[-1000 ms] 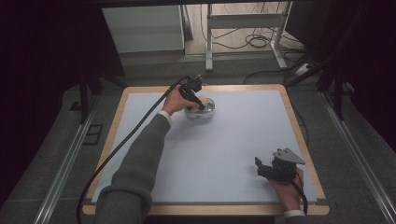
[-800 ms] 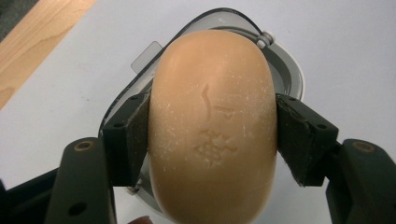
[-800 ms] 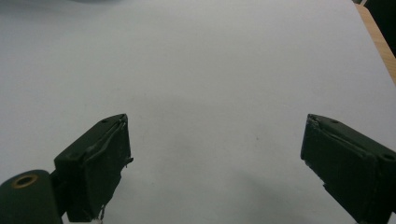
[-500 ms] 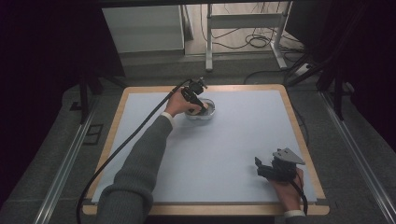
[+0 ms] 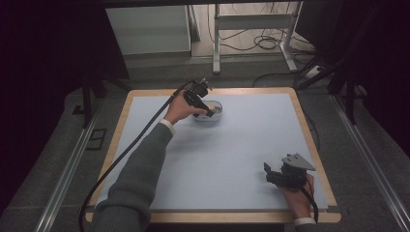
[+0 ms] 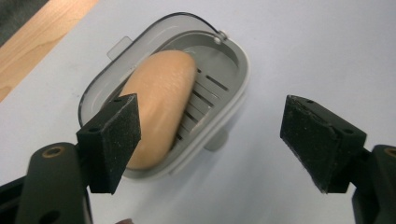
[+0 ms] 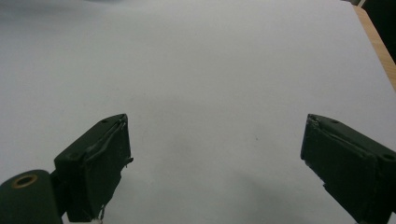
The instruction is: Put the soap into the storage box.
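Hovering over the far middle of the table (image 5: 145, 145), the left gripper (image 5: 199, 99) hangs above a small grey soap dish (image 6: 196, 93) with its jaws spread wide and nothing between them. In the left gripper view one black pad (image 6: 112, 140) sits over the near end of the tan soap bar (image 6: 161, 98), while the other pad is off to the side above bare mat, well apart from the dish. The soap lies lengthwise inside the dish on a slotted tray, toward one long wall (whether the pad touches the soap cannot be told). A clear rim runs around the grey dish, with a small tab sticking out on the side nearest the wooden border.

The dish stands near the far edge of the pale blue mat (image 5: 232, 145), just short of the wooden strip that frames the table. Between it and the near edge the mat is open.

The right gripper (image 5: 278, 175) is at the near right corner, held low by the right hand (image 5: 295, 195), close to the mat's right and near edges. Its jaws are likewise wide apart and hold nothing; in the right gripper view they look out over plain mat, with the wooden border at the upper right.
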The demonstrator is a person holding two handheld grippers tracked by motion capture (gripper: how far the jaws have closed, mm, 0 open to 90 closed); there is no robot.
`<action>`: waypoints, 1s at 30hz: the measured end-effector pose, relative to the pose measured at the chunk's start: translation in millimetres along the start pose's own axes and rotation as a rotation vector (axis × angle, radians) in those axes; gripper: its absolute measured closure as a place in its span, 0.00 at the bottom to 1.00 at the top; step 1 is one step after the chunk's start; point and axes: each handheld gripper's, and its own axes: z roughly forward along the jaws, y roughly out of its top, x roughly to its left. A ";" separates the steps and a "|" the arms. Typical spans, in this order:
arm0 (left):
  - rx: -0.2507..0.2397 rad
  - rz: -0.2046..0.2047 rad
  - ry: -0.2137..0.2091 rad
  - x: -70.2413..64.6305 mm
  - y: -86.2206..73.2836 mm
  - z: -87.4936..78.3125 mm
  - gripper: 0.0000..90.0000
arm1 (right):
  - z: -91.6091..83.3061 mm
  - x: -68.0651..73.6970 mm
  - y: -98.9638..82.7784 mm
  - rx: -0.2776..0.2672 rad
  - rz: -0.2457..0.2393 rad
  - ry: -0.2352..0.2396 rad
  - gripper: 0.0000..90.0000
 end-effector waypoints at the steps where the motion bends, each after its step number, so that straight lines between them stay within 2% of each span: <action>1: -0.007 0.002 -0.002 -1.1 -2.2 -2.5 0.23 | 0.0 0.2 0.0 -0.001 0.002 0.001 0.09; 5: -0.033 0.010 -0.001 -6.5 -11.8 -14.1 0.22 | 0.1 0.2 0.1 0.002 0.000 0.002 0.09; 8: -0.059 -0.001 0.010 -10.0 -20.3 -22.5 0.23 | 0.1 0.2 0.1 0.002 0.000 -0.001 0.09; 10: -0.077 -0.008 0.010 -14.4 -31.3 -32.3 0.23 | 0.2 0.5 0.0 0.001 -0.001 -0.003 0.09; 15: -0.087 0.003 0.011 -21.2 -46.9 -43.4 0.23 | 0.1 0.8 0.1 0.002 -0.001 -0.005 0.09; 16: -0.102 -0.007 0.005 -26.3 -55.4 -48.2 0.23 | 0.2 0.7 0.1 0.001 -0.002 -0.006 0.09; 17: -0.102 -0.007 0.005 -26.3 -55.4 -48.2 0.23 | 0.2 0.7 0.1 0.001 -0.002 -0.006 0.09; 18: -0.117 -0.002 0.001 -31.2 -64.2 -53.1 0.23 | 0.2 0.7 0.1 0.002 -0.002 -0.007 0.09; 20: -0.120 0.001 -0.002 -32.8 -67.4 -54.8 0.23 | 0.3 0.8 0.1 0.002 -0.004 -0.007 0.09; 22: -0.133 0.005 0.001 -40.6 -81.9 -61.1 0.23 | 0.4 0.9 0.1 0.003 -0.005 -0.008 0.09; 24: -0.133 0.006 0.000 -44.6 -91.5 -63.7 0.22 | 0.4 0.9 0.1 0.003 -0.006 -0.008 0.09; 25: -0.133 0.006 0.000 -44.6 -91.5 -63.7 0.22 | 0.4 0.9 0.1 0.003 -0.006 -0.008 0.09; 30: -0.160 -0.016 -0.005 -52.9 -118.4 -66.6 0.22 | 0.4 1.0 0.1 0.002 -0.007 -0.010 0.09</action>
